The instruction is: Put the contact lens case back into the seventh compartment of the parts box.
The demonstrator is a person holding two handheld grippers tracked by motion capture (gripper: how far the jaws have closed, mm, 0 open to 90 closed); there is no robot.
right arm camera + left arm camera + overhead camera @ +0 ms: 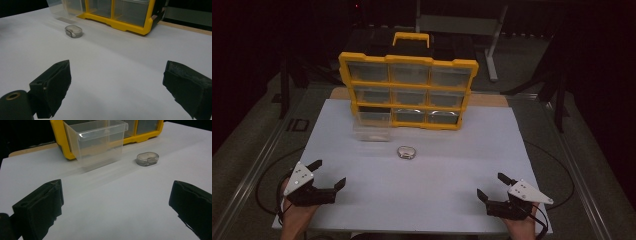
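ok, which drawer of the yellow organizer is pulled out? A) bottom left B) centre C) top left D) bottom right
A: the clear drawer juts forward from the bottom-left slot of the yellow organizer; the other drawers sit flush, and the small oval case lies on the white sheet beside it.

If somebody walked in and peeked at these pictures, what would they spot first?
Probably the bright yellow organizer standing upright at the far side of the white table, full of clear drawers. One drawer is out, sitting on the table in front of its lower left corner, and a small oval case lies alone near the middle. Nearest the person, the left claw and right claw are both open, holding nothing.
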